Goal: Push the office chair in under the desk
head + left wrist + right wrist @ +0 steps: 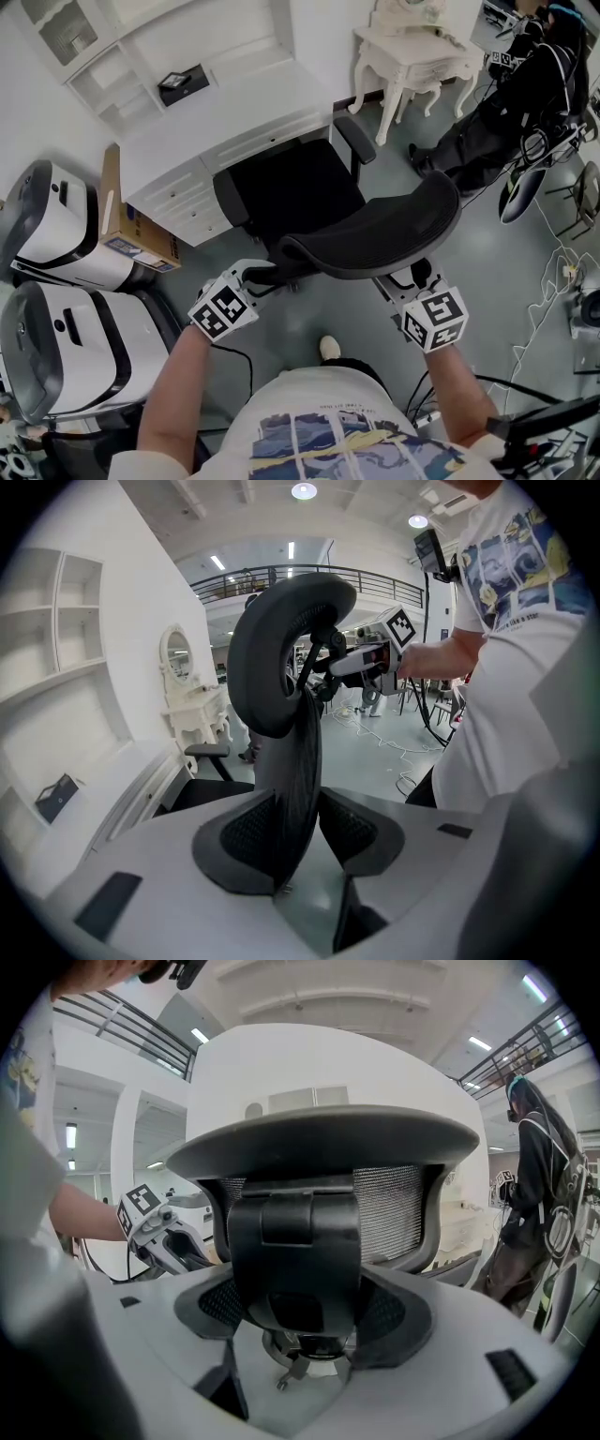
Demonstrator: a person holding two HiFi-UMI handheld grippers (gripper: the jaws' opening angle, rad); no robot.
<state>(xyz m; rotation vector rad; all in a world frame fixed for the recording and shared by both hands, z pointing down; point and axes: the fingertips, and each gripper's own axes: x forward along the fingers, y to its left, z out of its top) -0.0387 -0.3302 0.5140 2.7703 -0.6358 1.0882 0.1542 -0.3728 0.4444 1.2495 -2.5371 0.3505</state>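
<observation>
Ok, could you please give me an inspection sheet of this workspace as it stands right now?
Surface: white desk, small dark item on its shelf.
Job's things: office chair, seat at the desk's edge, mostly outside it.
Clutter: cardboard box and white machines beside the desk.
Grippers: left hand-held gripper shut on the backrest edge; right hand-held gripper shut on the rear bracket.
Cables: loose cables on the grey floor.
Surroundings: white dressing table; person in dark clothing.

We list: one black office chair (291,192), mesh-backed, upright, with armrests; seat faces the white desk (216,122), its front at the desk's edge, backrest well outside.
</observation>
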